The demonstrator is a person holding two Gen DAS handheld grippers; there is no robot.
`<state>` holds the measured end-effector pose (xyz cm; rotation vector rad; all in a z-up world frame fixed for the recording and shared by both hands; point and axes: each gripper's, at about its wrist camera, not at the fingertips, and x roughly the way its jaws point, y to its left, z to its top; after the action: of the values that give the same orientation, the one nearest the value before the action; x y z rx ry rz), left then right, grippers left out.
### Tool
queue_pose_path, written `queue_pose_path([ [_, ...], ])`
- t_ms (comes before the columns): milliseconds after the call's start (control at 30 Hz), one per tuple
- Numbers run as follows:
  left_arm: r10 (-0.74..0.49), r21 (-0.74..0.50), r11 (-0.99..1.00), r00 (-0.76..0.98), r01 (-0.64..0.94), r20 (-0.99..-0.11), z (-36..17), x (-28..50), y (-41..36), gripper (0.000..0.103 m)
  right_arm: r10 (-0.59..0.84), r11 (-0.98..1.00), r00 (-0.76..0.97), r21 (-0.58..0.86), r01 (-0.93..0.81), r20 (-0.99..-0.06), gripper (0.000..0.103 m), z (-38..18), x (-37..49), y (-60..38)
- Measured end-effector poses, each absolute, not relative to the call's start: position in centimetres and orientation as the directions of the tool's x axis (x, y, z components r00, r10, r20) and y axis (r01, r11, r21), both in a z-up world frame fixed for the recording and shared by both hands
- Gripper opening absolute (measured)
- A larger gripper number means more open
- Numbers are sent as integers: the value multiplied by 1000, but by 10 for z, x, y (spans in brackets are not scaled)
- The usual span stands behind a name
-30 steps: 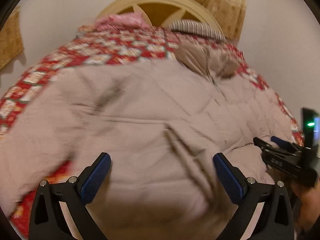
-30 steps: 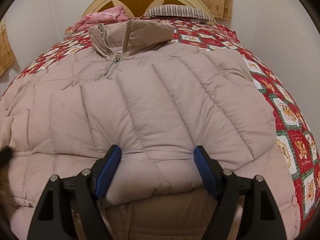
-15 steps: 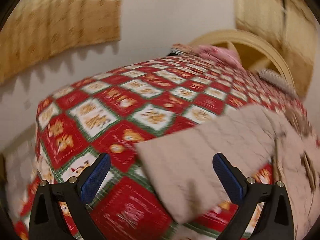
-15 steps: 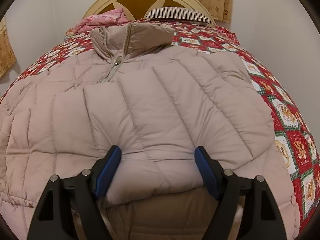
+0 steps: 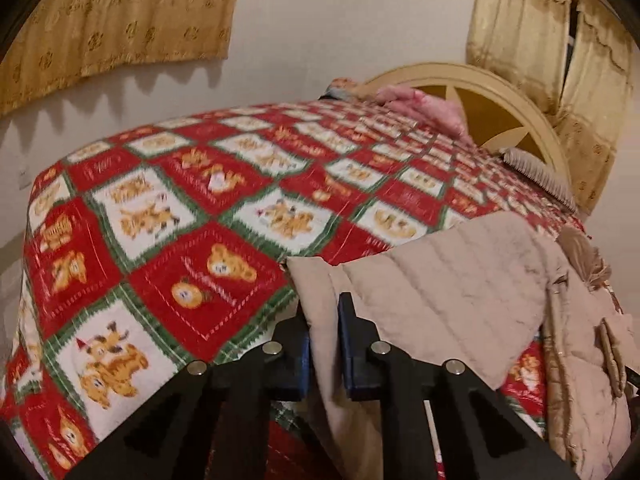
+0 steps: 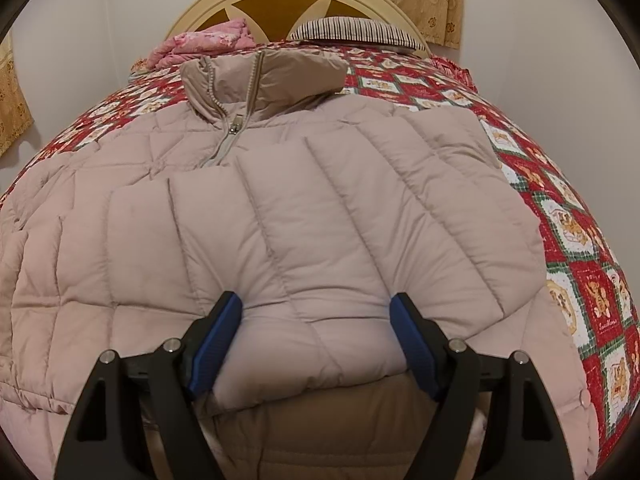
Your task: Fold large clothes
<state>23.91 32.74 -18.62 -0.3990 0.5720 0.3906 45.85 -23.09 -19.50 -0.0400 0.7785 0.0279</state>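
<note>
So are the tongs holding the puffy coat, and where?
Left tongs pinch the coat's sleeve end. Right tongs grip the folded sleeve's puffy end.

My left gripper [image 5: 324, 344] points downward, its jaws having just closed; the blue pads [image 5: 347, 344] pinch the sleeve [image 5: 440, 292] between them. My right gripper [image 6: 316, 340] points steeply down, jaws wide, pads pressing the jacket [image 6: 280, 240] fold's flanks.
</note>
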Motion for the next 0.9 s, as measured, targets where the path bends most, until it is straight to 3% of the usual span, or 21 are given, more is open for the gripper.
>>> queue_pose_path([
  [400,185,-253,913,878,-320,-442,-106,239,310,9,10,999,714,-22,-36,-700,81,-194,459,-232],
  [900,121,-290,927,920,-239,-372,-56,260,298,7,13,999,715,-18,-36,-699,81,-195,459,-232],
])
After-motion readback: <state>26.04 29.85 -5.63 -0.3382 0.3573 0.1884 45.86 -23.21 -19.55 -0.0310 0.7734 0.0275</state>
